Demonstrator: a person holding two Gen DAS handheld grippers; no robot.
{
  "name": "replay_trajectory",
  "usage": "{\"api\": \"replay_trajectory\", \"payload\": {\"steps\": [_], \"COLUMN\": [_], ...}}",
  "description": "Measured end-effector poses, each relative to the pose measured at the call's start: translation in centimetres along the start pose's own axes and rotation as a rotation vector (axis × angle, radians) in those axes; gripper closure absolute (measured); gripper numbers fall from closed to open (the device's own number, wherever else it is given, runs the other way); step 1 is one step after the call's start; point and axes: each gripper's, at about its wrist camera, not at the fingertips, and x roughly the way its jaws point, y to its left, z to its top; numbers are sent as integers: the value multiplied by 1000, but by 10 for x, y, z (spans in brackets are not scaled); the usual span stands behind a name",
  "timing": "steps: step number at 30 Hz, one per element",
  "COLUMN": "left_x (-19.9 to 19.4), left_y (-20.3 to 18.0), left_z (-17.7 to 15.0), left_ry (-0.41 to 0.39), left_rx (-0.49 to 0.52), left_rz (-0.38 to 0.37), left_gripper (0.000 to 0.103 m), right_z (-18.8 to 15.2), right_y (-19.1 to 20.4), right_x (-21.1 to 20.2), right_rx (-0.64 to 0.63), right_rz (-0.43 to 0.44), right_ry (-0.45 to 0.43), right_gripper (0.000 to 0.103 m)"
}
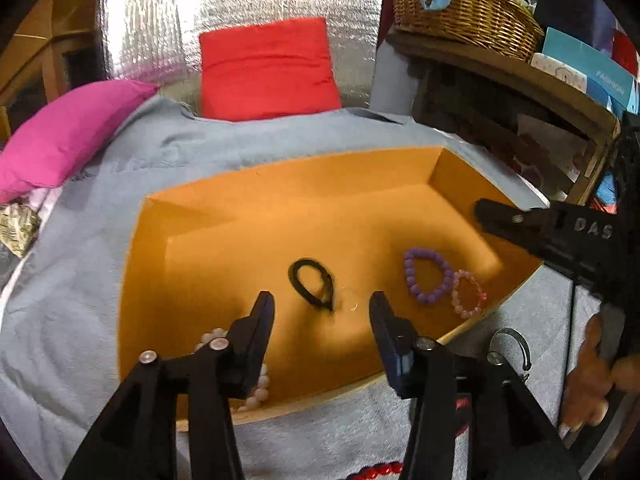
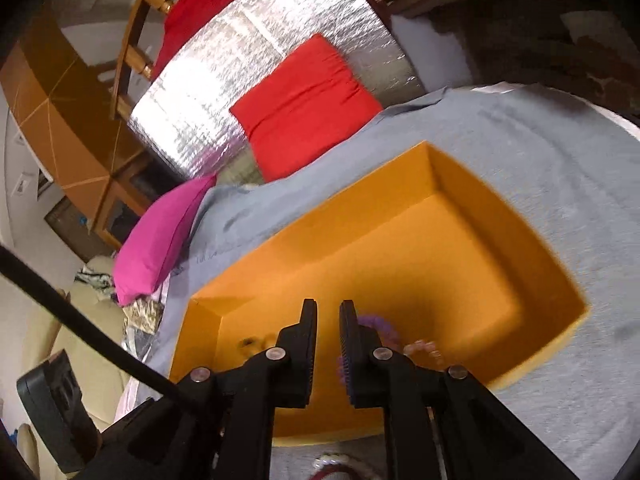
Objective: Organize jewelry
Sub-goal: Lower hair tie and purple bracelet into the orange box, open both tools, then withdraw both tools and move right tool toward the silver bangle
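An open orange box sits on a grey-blue blanket spread over a bed. The box is shallow, with plain orange walls and floor, and several pieces of jewelry lie inside it.

Near the middle of the box floor is a black loop, thin and cord-like, blurred so its exact make cannot be told. Toward the right side lies a purple beaded bracelet, a ring of round matte beads. Just beside it, touching or nearly touching, is a pink beaded bracelet, smaller, with paler translucent beads. In the near left corner of the box, a strand of pale pearl-like beads shows partly behind the gripper finger.

The left gripper hovers over the near part of the box with its two dark fingers spread wide apart, holding nothing; the black loop lies between and just beyond the tips. The right gripper hangs over the box's near edge with its fingers close together but a narrow gap between them, nothing visibly clamped. The purple and pink bracelets show blurred just past its right finger.

On the blanket outside the box, at the near edge, lies a string of red beads. A red cushion and a magenta pillow rest at the far side of the bed.
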Motion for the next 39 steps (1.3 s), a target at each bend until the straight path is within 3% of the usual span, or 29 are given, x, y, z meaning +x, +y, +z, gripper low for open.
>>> {"api": "replay_trajectory", "payload": {"steps": [11, 17, 20, 22, 25, 30, 39], "left_x": [-49, -67, -78, -84, -96, -103, -110], "left_y": [8, 19, 18, 20, 28, 44, 63], "left_z": [-32, -50, -61, -67, -79, -97, -105], "left_ry": [-58, -48, -52, -49, -41, -13, 4], "left_rx": [21, -74, -53, -47, -38, -10, -15], "left_rz": [104, 102, 143, 137, 134, 177, 140], "left_gripper": [38, 38, 37, 37, 37, 37, 37], "right_z": [5, -8, -21, -36, -62, -90, -124], "right_y": [-41, -63, -69, -72, -66, -44, 8], "right_x": [-73, -106, -117, -120, -115, -112, -104], "right_rx": [41, 79, 92, 95, 43, -16, -162], "right_rz": [-60, -90, -112, -134, -234, -299, -324], "right_ry": [-55, -73, -85, -62, 11, 83, 223], "right_gripper": [89, 89, 76, 71, 71, 71, 61]}}
